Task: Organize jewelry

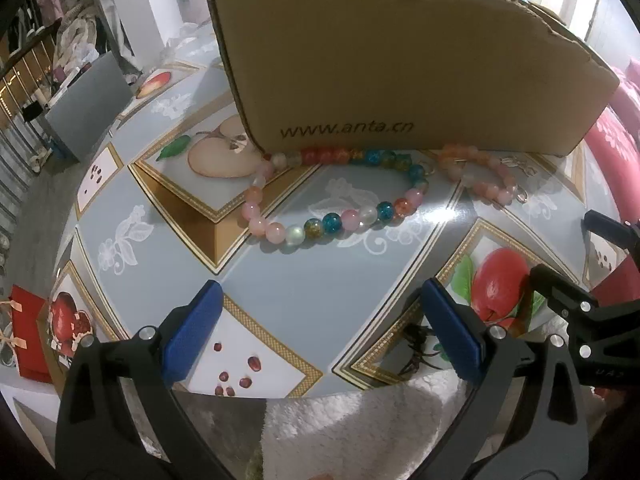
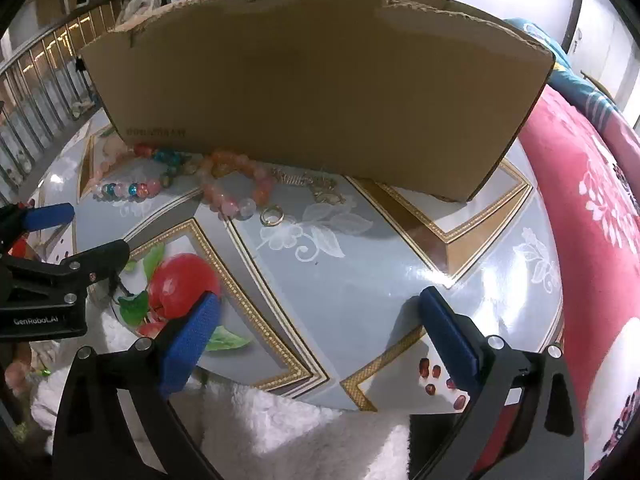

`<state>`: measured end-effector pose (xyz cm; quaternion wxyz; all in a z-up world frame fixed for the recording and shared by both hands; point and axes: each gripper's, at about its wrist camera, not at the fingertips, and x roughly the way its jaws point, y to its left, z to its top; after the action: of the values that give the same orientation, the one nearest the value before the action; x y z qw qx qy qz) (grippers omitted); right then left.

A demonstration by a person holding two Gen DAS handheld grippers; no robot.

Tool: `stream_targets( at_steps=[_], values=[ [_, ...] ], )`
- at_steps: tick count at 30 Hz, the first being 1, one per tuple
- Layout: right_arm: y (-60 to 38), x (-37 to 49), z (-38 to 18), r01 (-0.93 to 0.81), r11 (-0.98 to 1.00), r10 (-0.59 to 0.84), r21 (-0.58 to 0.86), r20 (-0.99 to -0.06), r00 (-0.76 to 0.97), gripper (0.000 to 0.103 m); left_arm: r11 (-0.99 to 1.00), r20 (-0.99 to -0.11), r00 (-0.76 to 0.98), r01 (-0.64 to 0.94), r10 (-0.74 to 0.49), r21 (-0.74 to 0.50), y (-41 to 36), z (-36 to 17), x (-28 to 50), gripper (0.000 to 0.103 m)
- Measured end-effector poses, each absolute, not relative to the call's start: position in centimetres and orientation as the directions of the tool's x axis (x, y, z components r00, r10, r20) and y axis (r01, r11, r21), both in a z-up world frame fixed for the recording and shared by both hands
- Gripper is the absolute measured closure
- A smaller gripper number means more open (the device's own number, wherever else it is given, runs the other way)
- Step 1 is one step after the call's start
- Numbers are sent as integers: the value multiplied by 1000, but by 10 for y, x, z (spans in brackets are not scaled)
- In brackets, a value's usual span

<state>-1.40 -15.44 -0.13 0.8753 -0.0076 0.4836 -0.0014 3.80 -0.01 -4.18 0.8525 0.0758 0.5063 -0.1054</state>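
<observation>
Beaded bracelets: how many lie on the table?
2: a multicoloured bracelet by the cardboard box's left end, a pink-orange bracelet just right of it. The box may hide others.

Multicolour bead bracelet (image 1: 332, 196), pink bead bracelet (image 2: 234, 190), ring (image 2: 272, 215) beside cardboard box (image 2: 312, 92).

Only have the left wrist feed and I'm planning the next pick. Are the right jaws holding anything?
Observer: No. The right gripper is wide open, with only bare table between its jaws.
Operator: What's the small glint past the pink bracelet?
Observer: A gold ring, lying flat on the table just in front of the pink bracelet.
</observation>
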Motion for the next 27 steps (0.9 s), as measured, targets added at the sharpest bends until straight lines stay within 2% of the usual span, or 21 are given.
stream_targets(
  at_steps=[27],
  values=[
    [-141,-17,-9,-13,998,-50,-68,-844,534,5,972,-867,491,233,-84,38,-3,-45,30,7]
  ],
)
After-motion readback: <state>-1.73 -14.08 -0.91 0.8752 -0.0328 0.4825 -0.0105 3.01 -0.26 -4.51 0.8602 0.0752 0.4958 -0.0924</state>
